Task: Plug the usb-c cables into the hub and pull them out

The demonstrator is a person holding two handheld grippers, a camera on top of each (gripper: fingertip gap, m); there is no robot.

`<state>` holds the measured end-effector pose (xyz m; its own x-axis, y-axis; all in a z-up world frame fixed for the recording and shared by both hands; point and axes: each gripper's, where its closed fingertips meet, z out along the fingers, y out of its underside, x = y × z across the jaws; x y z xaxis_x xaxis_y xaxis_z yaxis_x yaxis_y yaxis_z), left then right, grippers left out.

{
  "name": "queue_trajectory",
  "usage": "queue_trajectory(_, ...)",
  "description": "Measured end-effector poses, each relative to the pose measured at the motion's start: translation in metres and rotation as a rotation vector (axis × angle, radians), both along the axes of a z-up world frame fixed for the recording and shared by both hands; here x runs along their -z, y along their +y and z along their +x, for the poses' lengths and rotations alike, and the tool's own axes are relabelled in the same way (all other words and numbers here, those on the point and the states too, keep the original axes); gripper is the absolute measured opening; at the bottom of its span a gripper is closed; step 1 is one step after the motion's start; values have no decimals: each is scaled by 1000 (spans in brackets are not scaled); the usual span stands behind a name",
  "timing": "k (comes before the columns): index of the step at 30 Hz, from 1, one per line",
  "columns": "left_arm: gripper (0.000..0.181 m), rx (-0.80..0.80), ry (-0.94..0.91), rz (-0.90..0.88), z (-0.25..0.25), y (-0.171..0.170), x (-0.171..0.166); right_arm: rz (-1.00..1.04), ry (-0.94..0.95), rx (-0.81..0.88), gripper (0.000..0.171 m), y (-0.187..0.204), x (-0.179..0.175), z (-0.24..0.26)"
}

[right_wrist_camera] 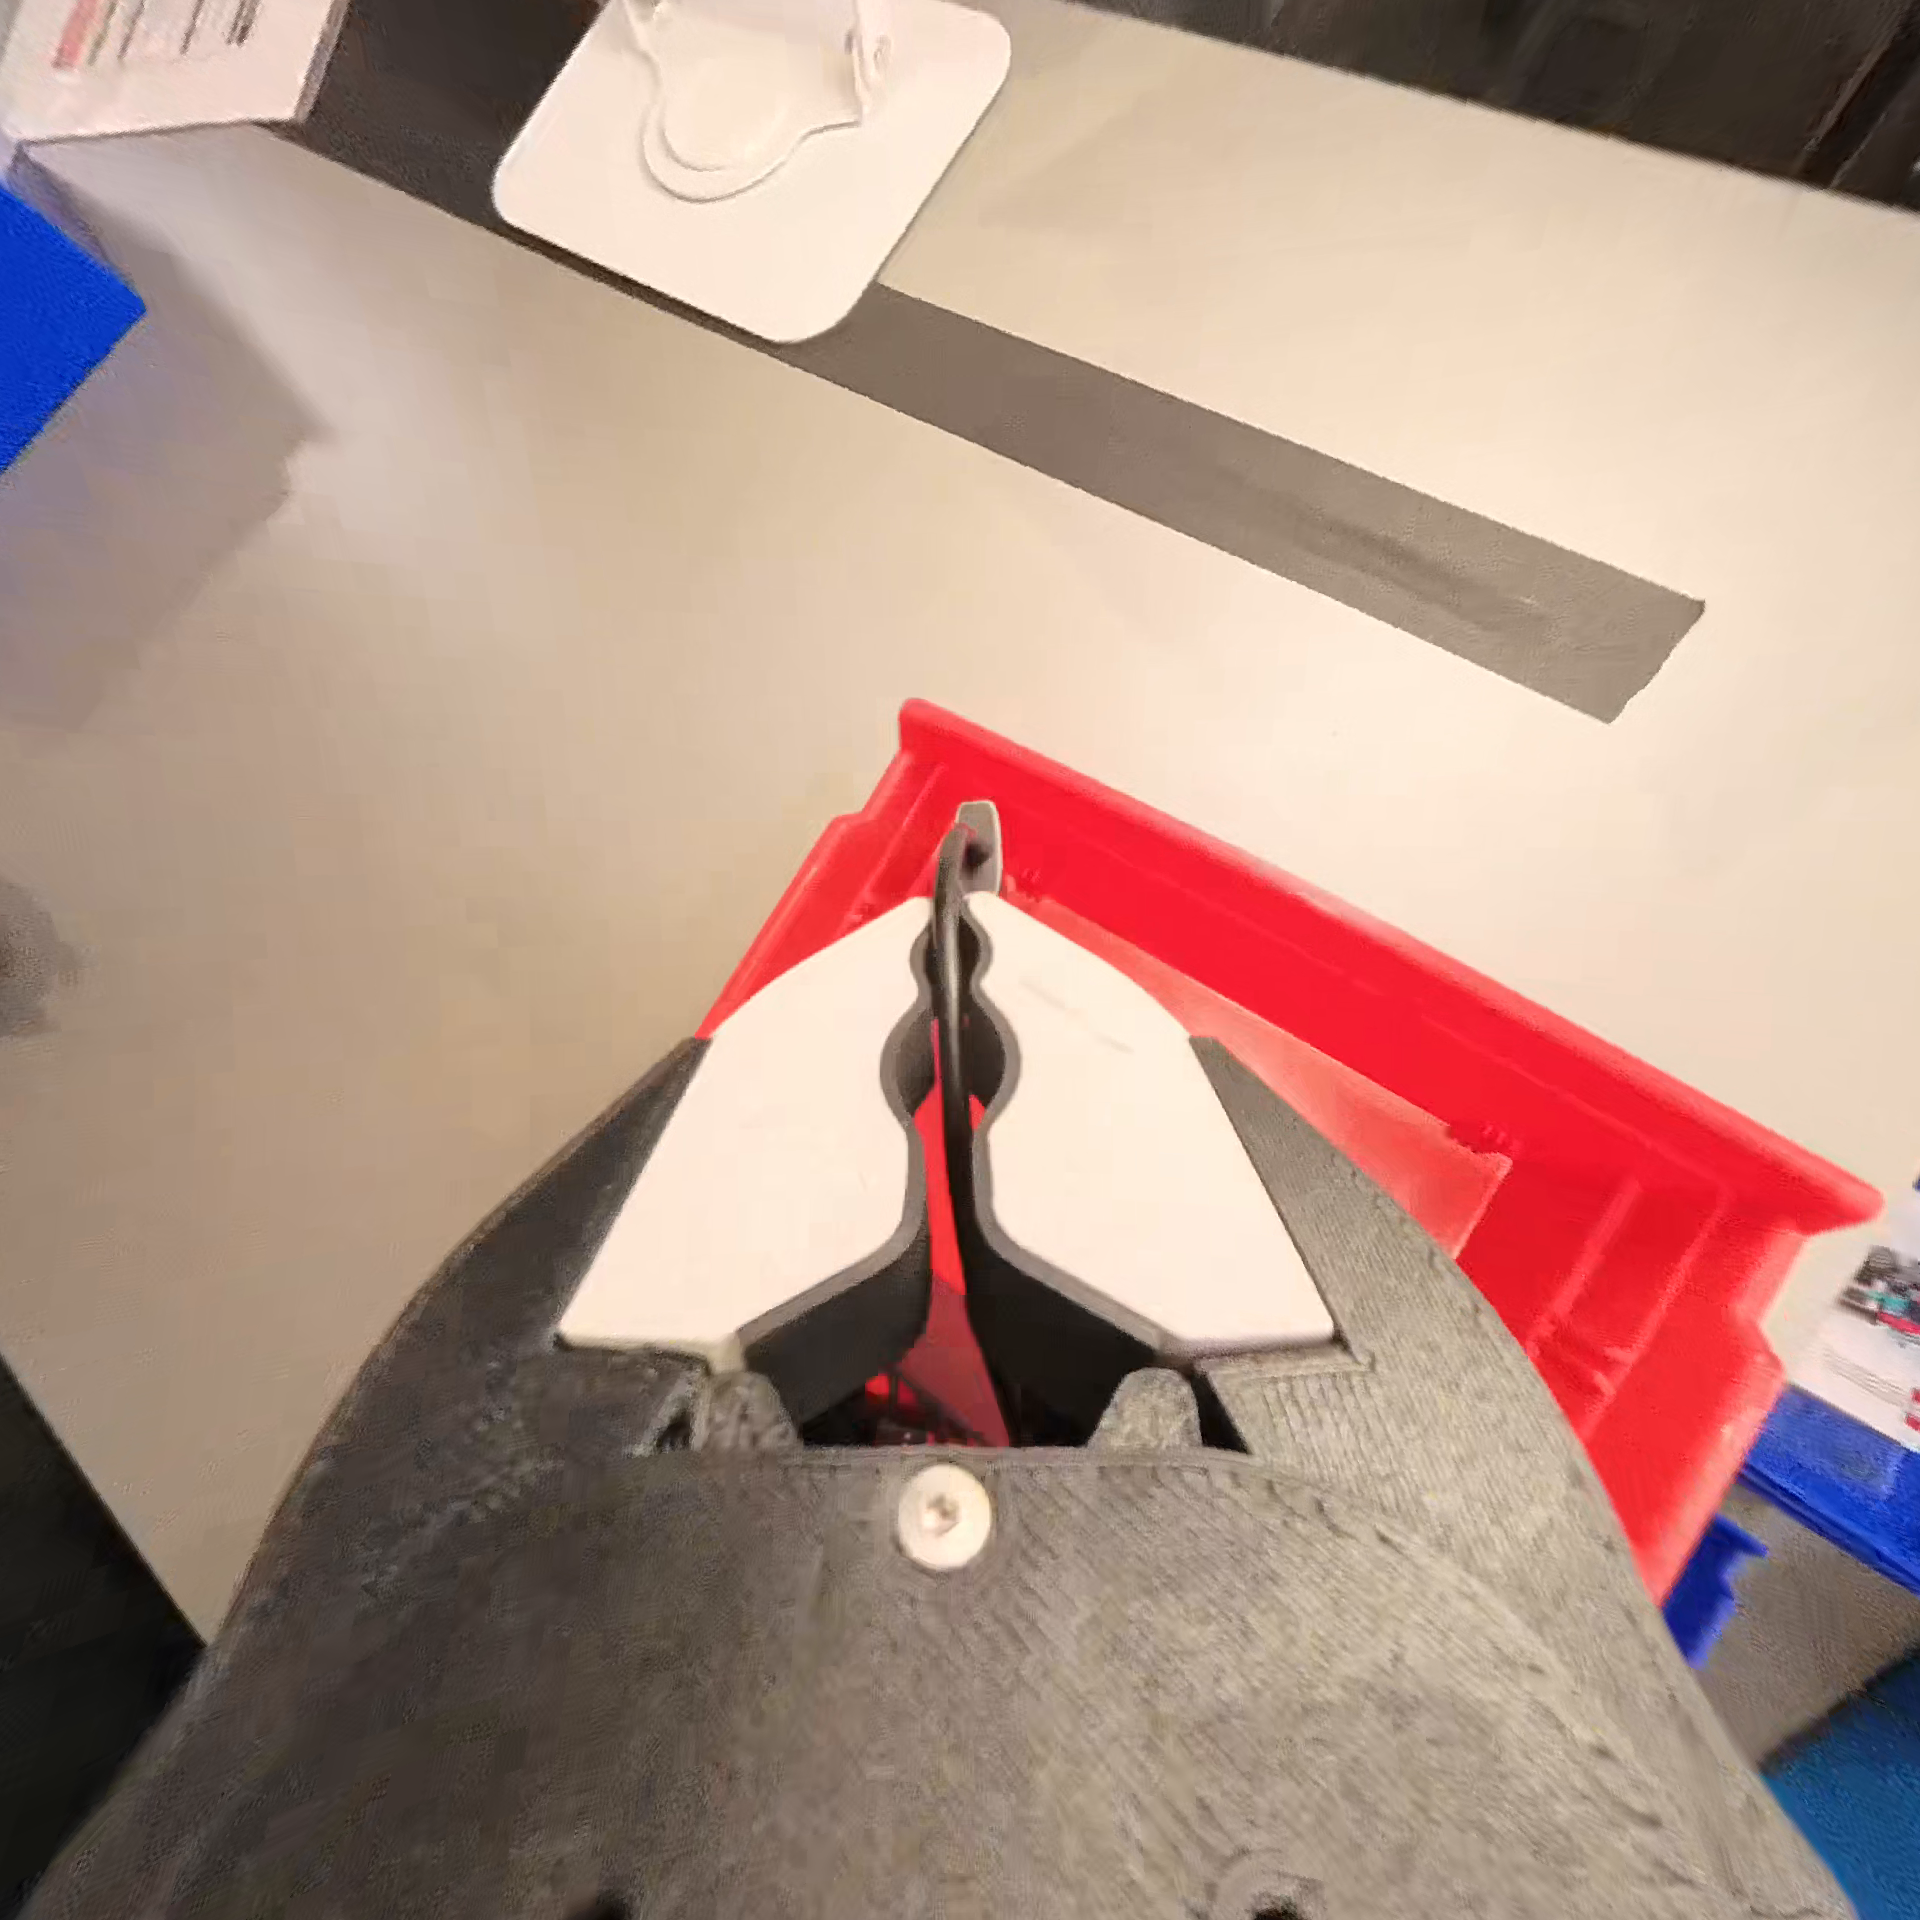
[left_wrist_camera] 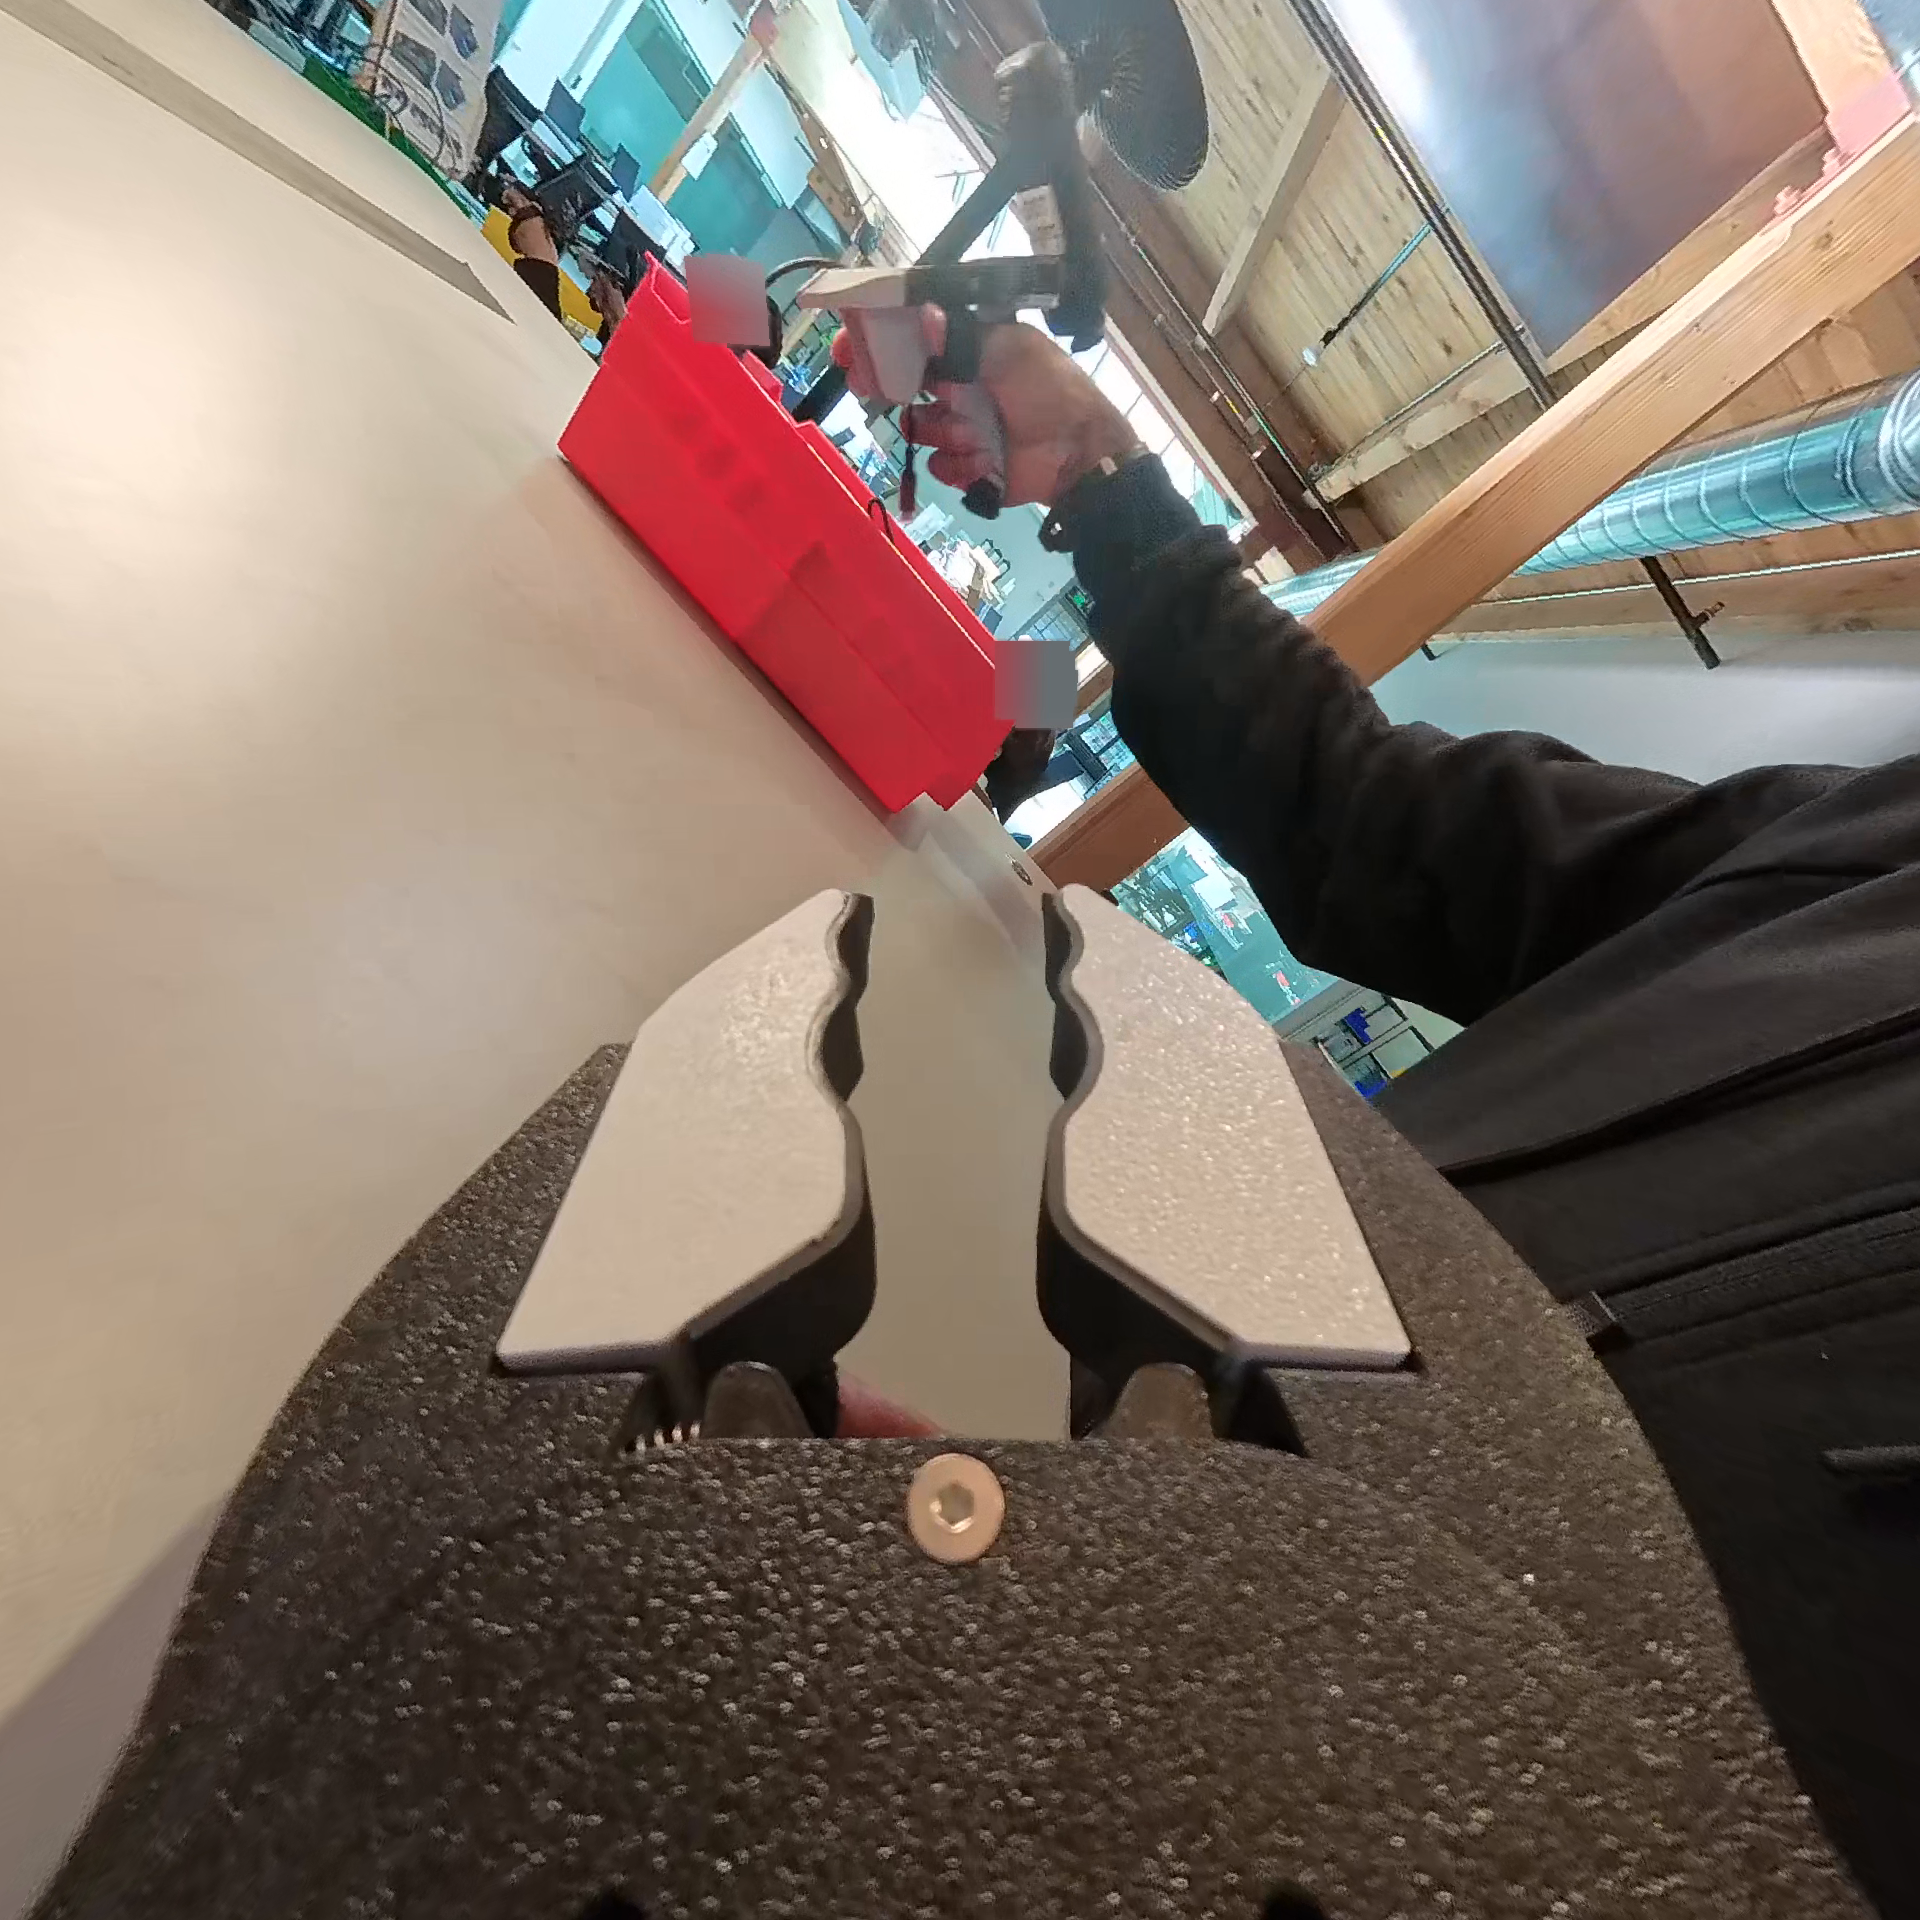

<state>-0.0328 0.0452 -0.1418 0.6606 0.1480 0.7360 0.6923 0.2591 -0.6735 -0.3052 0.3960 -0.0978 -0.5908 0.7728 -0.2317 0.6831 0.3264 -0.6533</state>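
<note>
Left gripper [left_wrist_camera: 958,925]: two pale grey fingers on a black textured body, jaws apart with nothing between them, held low over the beige table [left_wrist_camera: 260,831] near its rounded corner. Right gripper [right_wrist_camera: 954,914]: same build, jaws drawn together and clamped on a thin black cable [right_wrist_camera: 951,1039], which runs up the narrow gap between the fingers and curves over just past the tips, ending in a small dark plug [right_wrist_camera: 982,836]; plug type cannot be told. Red bin [right_wrist_camera: 1455,1039]: plastic, open-topped, standing on the table directly under the right gripper, the cable end hanging over its near corner; contents hidden by the gripper. Hub: cannot be made out in either view. In the left wrist view the same red bin [left_wrist_camera: 748,540] sits at the table edge, with the right gripper [left_wrist_camera: 831,296] raised above it, held by a hand [left_wrist_camera: 1023,416] in a black sleeve [left_wrist_camera: 1351,748]. White tray [right_wrist_camera: 748,166]: square with rounded corners, at the far side of the table, holding a coiled white cable [right_wrist_camera: 727,156]. Dark strip [right_wrist_camera: 1299,499]: runs diagonally across the tabletop between tray and bin. Blue bin [right_wrist_camera: 52,322]: at the left edge, partly cut off. Further blue bins [right_wrist_camera: 1829,1465]: beside and below the red bin, off the table's right end.
</note>
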Motion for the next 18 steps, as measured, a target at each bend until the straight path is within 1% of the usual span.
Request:
queue_trajectory(1,33,-7,-2,0,0,-1,0,-31,-16,25,0,1,8,-9)
queue_trajectory(4,33,-27,-10,-3,2,-3,1,-148,-55,104,0,8,25,-32)
queue_trajectory(5,32,-35,-12,-4,2,-4,2,-161,-67,132,0,12,30,-37)
queue_trajectory(6,32,-43,-14,-6,2,-5,2,-129,-102,161,0,19,40,-38)
queue_trajectory(7,32,-51,-17,-6,2,-7,2,-52,-153,200,0,31,54,-36)
queue_trajectory(8,32,-59,-19,-5,1,-8,3,76,-210,249,0,49,70,-31)
queue_trajectory(10,32,-74,-24,1,1,-11,3,444,-280,303,4,96,93,-16)
queue_trajectory(11,32,-78,-27,5,0,-12,2,585,-296,285,11,110,95,-7)
queue_trajectory(12,32,-81,-30,8,-1,-13,2,682,-298,251,30,116,94,0)
queue_trajectory(13,32,-83,-32,10,-1,-13,2,767,-274,226,40,121,89,5)
queue_trajectory(15,32,-80,-35,9,-2,-13,3,874,-187,210,51,126,72,8)
queue_trajectory(18,32,-77,-25,-1,-5,-15,3,878,-27,200,62,116,41,7)
